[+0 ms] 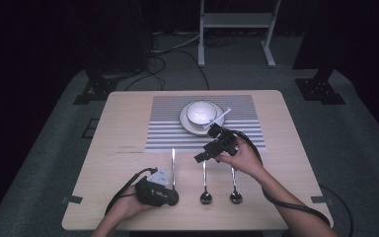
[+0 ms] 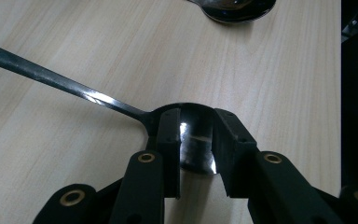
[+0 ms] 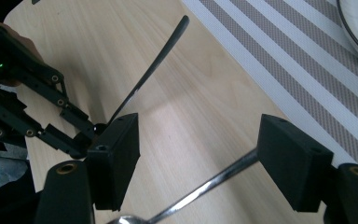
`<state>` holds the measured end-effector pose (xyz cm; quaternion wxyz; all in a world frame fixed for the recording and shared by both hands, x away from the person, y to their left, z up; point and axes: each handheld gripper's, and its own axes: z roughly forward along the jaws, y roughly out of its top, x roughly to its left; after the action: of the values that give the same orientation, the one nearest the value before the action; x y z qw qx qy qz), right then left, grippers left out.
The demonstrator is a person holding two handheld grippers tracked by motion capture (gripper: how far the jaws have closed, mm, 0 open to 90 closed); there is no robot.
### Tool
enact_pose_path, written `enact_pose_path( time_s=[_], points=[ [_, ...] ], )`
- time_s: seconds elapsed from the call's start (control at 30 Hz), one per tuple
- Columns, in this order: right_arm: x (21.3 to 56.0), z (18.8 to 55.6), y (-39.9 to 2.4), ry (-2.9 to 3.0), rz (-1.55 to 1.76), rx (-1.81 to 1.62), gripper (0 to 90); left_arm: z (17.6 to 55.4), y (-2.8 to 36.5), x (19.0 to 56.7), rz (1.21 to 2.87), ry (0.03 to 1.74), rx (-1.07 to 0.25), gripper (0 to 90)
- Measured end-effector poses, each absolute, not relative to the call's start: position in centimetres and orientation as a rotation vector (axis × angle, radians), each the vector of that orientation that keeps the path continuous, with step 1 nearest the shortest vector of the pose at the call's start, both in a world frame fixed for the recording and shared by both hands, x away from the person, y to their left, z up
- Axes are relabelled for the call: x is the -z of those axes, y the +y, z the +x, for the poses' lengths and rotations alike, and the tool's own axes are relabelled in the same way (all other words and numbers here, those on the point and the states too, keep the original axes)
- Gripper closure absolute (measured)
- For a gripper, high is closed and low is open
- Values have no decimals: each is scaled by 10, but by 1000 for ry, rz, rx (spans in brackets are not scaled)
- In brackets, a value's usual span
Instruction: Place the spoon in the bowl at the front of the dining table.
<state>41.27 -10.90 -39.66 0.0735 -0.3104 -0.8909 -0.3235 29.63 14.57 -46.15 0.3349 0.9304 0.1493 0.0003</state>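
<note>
My left gripper (image 1: pixel 171 193) lies low near the front edge of the pale wooden table (image 1: pixel 123 128), and its two black jaws are clamped on the bowl of a long, shiny steel spoon (image 2: pixel 193 140); in the left gripper view the pads sit on either side of that bowl, pressing its edges, while the slim handle runs away up and to the left across the wood. From above, that same spoon lies with its handle pointing toward the far side of the table and its bowl under my left gripper. My right gripper (image 1: pixel 208 154) hovers above the table between the spoons and the grey-and-white striped placemat (image 1: pixel 168 129), its jaws spread wide with nothing gripped. In the right gripper view the handle of a second steel spoon (image 3: pixel 205 186) passes on the table beneath the gap between those open jaws, not touched by either pad. The high view shows this middle spoon (image 1: pixel 205 187) and a third steel spoon (image 1: pixel 235 190) lying side by side just right of the one I hold, bowls toward me. On the placemat a white round bowl (image 1: pixel 201 113) sits on a white saucer (image 1: pixel 187 123), with a pale stick-like utensil (image 1: pixel 221 116) leaning on its right rim.
</note>
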Motion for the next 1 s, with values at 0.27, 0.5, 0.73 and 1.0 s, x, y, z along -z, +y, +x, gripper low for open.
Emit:
enact_pose_path(
  time_s=[0.27, 0.5, 0.73, 1.0],
  points=[
    [397, 424, -83, -2687, -896, 940, 288, 297, 145, 461, 2429, 380, -11, 722],
    [397, 428, -70, -2705, -874, 913, 288, 297, 144, 461, 2436, 375, -23, 722],
    [397, 431, -59, -2713, -861, 887, 291, 296, 143, 461, 2443, 366, -26, 722],
    [405, 435, -40, -2714, -825, 854, 295, 296, 142, 461, 2440, 366, -30, 722]
  ],
)
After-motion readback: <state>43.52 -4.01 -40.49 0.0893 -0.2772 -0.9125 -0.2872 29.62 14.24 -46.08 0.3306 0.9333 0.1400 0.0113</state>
